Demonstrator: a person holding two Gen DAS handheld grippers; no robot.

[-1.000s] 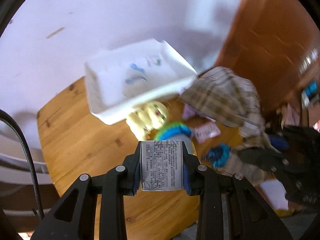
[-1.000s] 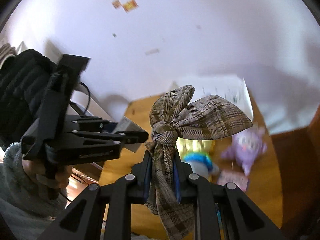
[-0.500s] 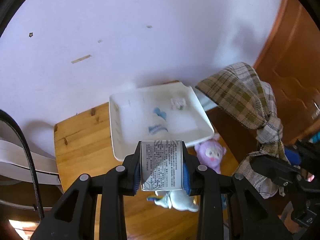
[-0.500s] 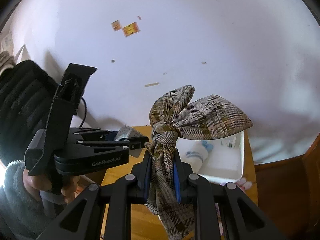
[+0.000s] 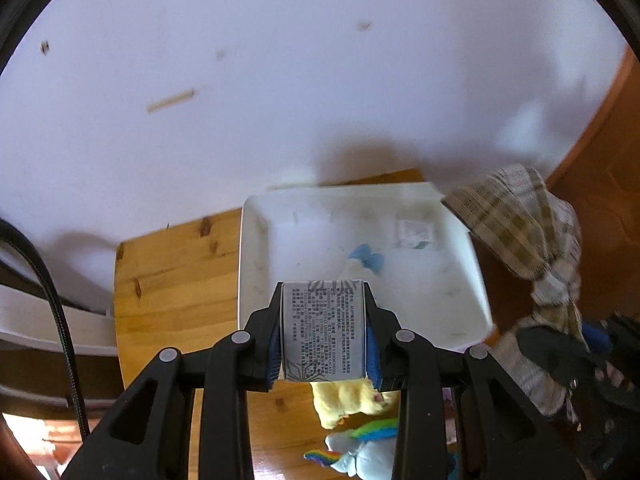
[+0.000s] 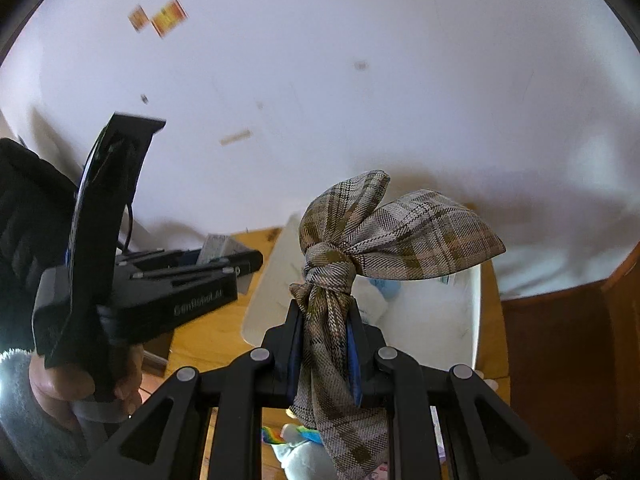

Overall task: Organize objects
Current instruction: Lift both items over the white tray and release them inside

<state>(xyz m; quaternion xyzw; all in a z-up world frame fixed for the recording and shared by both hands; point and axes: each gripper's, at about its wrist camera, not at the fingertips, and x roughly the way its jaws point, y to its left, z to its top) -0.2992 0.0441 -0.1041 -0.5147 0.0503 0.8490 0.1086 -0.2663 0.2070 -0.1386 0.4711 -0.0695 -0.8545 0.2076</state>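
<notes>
We find the left gripper (image 5: 323, 340) clamped on a printed packet (image 5: 323, 334) and the right gripper (image 6: 323, 354) clamped on a knotted plaid cloth (image 6: 384, 236), both held above the white tray (image 5: 256, 264), presumably for deposit.

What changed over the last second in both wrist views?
Both tongs swung up from the toys toward the white tray, which now lies ahead of them; the yellow plush dropped to the bottom of the left view. Nothing was taken or released: left tongs still clamp the silver packet, right tongs still clamp the knotted plaid cloth.
</notes>
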